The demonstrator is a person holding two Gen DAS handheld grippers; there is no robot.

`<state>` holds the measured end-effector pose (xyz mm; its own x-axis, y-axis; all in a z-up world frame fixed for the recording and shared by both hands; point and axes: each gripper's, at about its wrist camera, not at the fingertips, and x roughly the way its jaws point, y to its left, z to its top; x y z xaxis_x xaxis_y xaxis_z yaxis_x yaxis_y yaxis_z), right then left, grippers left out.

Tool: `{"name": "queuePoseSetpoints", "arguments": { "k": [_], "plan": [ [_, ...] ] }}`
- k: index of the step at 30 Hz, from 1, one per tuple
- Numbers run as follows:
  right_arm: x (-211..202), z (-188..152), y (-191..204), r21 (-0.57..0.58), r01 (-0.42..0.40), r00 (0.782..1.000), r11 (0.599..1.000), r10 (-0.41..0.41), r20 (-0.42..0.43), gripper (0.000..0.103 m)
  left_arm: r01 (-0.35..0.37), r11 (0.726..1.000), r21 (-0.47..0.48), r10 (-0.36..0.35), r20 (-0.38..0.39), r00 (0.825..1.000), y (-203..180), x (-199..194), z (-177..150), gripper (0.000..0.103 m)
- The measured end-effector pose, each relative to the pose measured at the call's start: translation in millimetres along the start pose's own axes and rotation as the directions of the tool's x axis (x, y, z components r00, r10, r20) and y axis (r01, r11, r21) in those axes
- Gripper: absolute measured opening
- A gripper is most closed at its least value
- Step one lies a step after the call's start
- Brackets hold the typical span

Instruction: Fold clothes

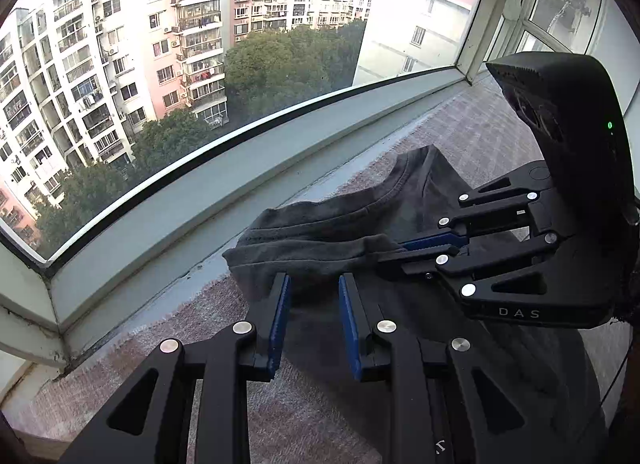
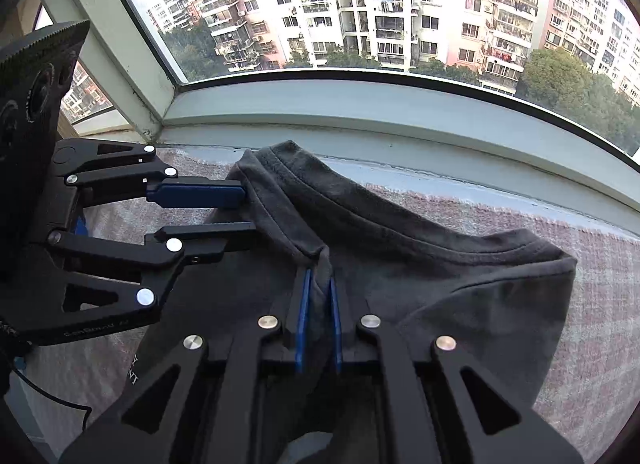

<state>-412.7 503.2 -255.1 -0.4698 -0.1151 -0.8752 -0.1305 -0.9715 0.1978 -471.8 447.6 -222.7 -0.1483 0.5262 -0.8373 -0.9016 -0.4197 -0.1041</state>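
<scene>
We see a bay window [image 1: 240, 64] looking out on apartment blocks [image 2: 384, 4] and trees [image 1: 280, 60], with a pale sill [image 2: 400, 120] running along its base. Below the sill, a pinkish checked cloth [image 2: 600, 284] covers the work surface.

Count: one garment, two grippers, four blue pads total.

One dark grey T-shirt [image 2: 440, 284] lies on the cloth, collar end toward the window. In the right wrist view its ribbed neckline [image 2: 340, 200] curves from 11 o'clock to 3 o'clock of the frame. In the left wrist view the shirt [image 1: 320, 232] sits at centre, bunched into folds, with the rest running down to 5 o'clock.

Right gripper [image 2: 319, 288]: jaws drawn together on a pinched ridge of shirt fabric just below the neckline; cloth fills the narrow gap between its two blue pads [image 2: 303, 312]. In the left wrist view the same gripper [image 1: 404, 246] comes in from 3 o'clock, tips buried in the fold.

Left gripper [image 1: 314, 284]: jaws apart, clear gap between its two blue pads [image 1: 282, 316], shirt fabric visible behind the gap. In the right wrist view it [image 2: 246, 210] enters from 9 o'clock, tips at the shirt's left shoulder edge, upper blue pad [image 2: 196, 194] above, lower finger below. We can't tell if the fingers touch the fabric.
</scene>
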Motion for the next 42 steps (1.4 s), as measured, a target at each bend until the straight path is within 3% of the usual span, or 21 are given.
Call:
{"name": "queuePoseSetpoints", "arguments": {
  "k": [2,5,7,10,12,14,17,20,24,27,32,37,42],
  "plan": [
    [-16,1,-6,0.024,0.015,0.999,1.0,-0.016,0.032,0.02,-0.035,0.999,0.018,0.036,-0.034,0.999,3,17,2,0.023],
    [-54,-8,-10,0.028,0.017,0.995,0.999,-0.02,0.102,0.023,-0.008,1.0,-0.02,0.007,-0.019,1.0,12,16,3,0.026],
    [-78,-25,-9,0.005,-0.014,0.993,1.0,0.013,0.115,0.023,-0.004,0.999,-0.047,0.003,-0.011,1.0,17,10,2,0.023],
    [-101,-65,-8,-0.027,0.016,0.996,1.0,-0.014,0.086,0.023,0.038,0.996,-0.078,-0.036,0.03,0.999,14,-20,-12,0.023],
    [-107,-93,-11,-0.02,0.046,0.998,0.999,-0.045,0.05,0.023,0.089,0.992,-0.092,-0.086,0.037,0.996,3,-41,-31,0.023],
    [-103,-115,-15,0.01,0.015,1.0,1.0,-0.015,0.007,0.023,0.14,0.988,-0.07,-0.139,0.014,0.99,-18,-59,-56,0.023],
    [-73,-133,-2,-0.014,0.032,0.998,0.999,-0.033,-0.057,0.023,0.205,0.978,-0.046,-0.207,-0.044,0.977,-55,-70,-91,0.023],
    [-74,-140,10,-0.067,0.074,0.997,0.995,-0.075,-0.012,0.023,0.257,0.966,-0.034,-0.259,-0.11,0.96,-85,-65,-117,0.023],
    [-139,-160,15,0.03,-0.033,0.997,0.999,0.031,0.068,0.022,0.186,0.983,-0.002,-0.185,-0.141,0.973,-110,-65,-134,0.022],
    [-200,-203,24,0.023,-0.075,0.988,0.997,0.072,0.136,0.022,0.187,0.982,-0.038,-0.19,-0.106,0.976,-120,-108,-146,0.023],
    [-243,-304,54,-0.007,-0.095,0.992,0.995,0.095,0.083,0.022,0.172,0.985,-0.028,-0.174,-0.109,0.979,-165,-186,-208,0.023],
    [-224,-390,88,0.035,-0.152,0.988,0.988,0.152,-0.002,0.023,0.182,0.98,-0.081,-0.192,-0.141,0.971,-223,-226,-284,0.023],
    [-203,-442,119,-0.025,-0.072,0.995,0.997,0.07,-0.072,0.023,0.226,0.963,-0.15,-0.251,-0.177,0.952,-270,-216,-347,0.023]
  ]
}}
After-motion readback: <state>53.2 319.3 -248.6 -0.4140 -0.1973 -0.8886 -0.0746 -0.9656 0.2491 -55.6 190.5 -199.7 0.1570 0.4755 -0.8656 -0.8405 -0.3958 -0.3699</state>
